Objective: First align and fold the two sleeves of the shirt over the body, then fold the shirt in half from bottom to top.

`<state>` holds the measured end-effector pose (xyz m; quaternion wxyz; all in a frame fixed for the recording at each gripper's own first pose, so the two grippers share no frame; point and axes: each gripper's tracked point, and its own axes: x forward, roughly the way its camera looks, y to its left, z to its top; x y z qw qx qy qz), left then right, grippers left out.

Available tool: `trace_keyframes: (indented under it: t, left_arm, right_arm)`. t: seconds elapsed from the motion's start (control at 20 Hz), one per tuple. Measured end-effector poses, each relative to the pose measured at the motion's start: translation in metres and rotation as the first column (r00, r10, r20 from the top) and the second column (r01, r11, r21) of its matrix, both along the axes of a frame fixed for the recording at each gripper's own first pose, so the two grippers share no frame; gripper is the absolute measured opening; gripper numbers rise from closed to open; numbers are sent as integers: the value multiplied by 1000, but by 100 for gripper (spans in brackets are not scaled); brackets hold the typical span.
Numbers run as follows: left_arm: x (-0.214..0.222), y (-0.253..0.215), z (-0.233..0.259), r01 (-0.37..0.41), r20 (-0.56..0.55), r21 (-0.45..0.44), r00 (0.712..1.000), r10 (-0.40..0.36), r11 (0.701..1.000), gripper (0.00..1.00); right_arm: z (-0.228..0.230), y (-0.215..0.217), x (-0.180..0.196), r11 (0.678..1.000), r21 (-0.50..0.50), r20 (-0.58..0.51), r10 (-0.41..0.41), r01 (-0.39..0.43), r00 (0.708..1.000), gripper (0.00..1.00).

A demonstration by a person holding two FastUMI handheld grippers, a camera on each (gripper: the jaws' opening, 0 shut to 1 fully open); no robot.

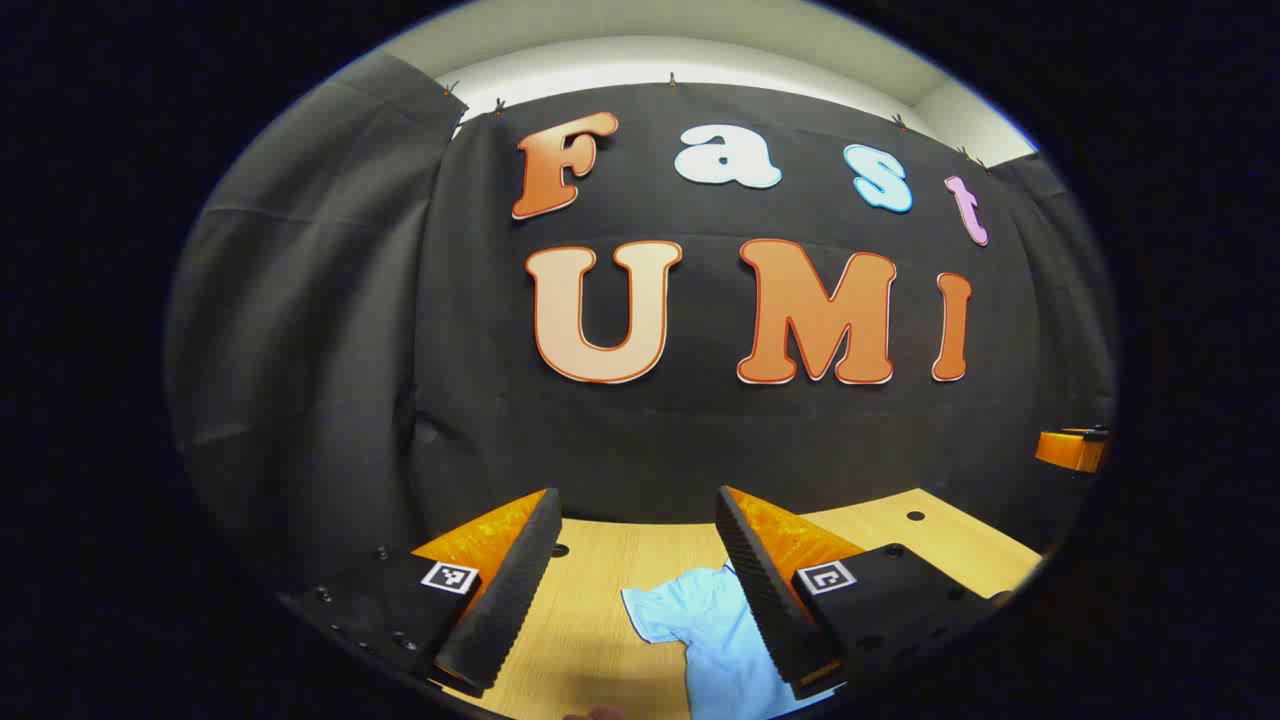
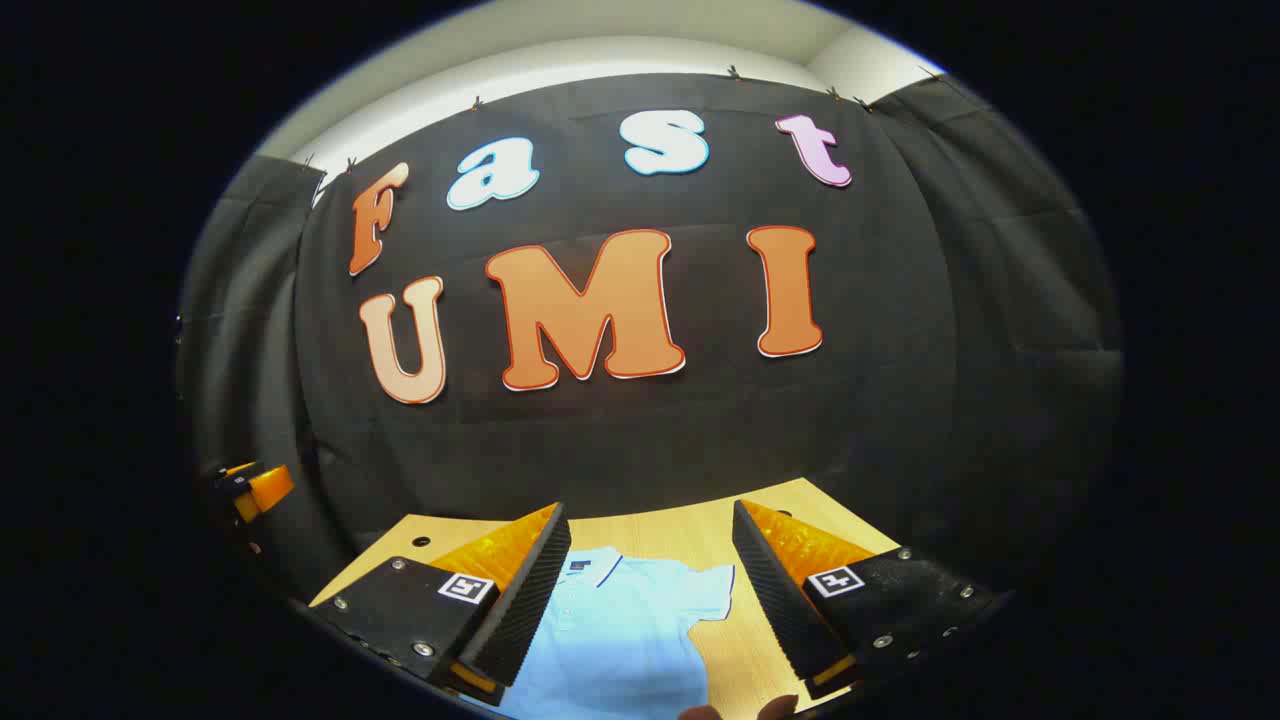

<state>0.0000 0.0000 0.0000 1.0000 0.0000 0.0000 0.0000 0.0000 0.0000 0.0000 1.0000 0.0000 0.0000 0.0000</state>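
In the left gripper view the left gripper (image 1: 635, 560) has its fingers spread wide apart with nothing between them, held above the wooden bench (image 1: 585, 610). Past the fingers, toward 6 o'clock, lies one short sleeve (image 1: 680, 610) of the light blue polo shirt (image 1: 725, 650), spread flat and not yet folded in. In the right gripper view the right gripper (image 2: 650, 570) also has its fingers apart and empty; between them, from 6 up toward 12 o'clock, show the shirt's collar (image 2: 600, 565) and the other sleeve (image 2: 715, 580), flat on the bench. At 9 o'clock in that view a piece of the other gripper (image 2: 255, 488) juts in.

The task looks unstarted, both sleeves lying outward. The likely trouble is a descent that pinches both layers of cloth, or only the hem's edge, so the sleeve drags the body askew or slips free mid-fold. Uneven grasps would leave the sleeves misaligned.

The shirt's lower body and bottom hem are cut off at 6 o'clock, and each gripper's fingers cover part of the cloth. A fingertip-like shape at the bottom edge is too cropped to identify.
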Motion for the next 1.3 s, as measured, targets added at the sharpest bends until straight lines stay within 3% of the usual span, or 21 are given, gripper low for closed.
trace_keyframes:
  t: [0.15, 0.4, 0.6, 0.8, 0.9, 1.2, 1.3]
  left_arm:
    - [10, 21, 4, -6, 7, -3, 1000, 6, 1000, 100]
    - [33, 17, 10, -5, 7, -5, 1000, 5, 1000, 100]
    - [49, 3, 11, -17, 2, 5, 1000, 17, 1000, 100]
    - [60, -9, 21, -43, 20, 25, 999, 43, 999, 100]
    - [67, -19, 16, -46, 3, -7, 999, 46, 999, 100]
    - [87, -24, 3, -83, -29, -10, 996, 82, 997, 100]
    - [93, -19, 0, -82, -41, 24, 996, 83, 996, 100]
  right_arm:
    - [-7, 6, 1, 999, -9, -19, -44, 44, 999, 98]
    - [-21, -10, 13, 993, -15, -106, -120, 119, 987, 98]
    - [-20, -21, 31, 992, -47, -118, -118, 113, 986, 98]
    - [-21, -34, 59, 996, -17, -150, -94, 92, 984, 98]
    - [-24, -46, 79, 996, 0, -177, -90, 92, 980, 98]
    - [-59, -75, 130, 994, -28, -326, -109, 105, 939, 98]
    - [-89, -77, 151, 996, -10, -417, -82, 86, 905, 98]
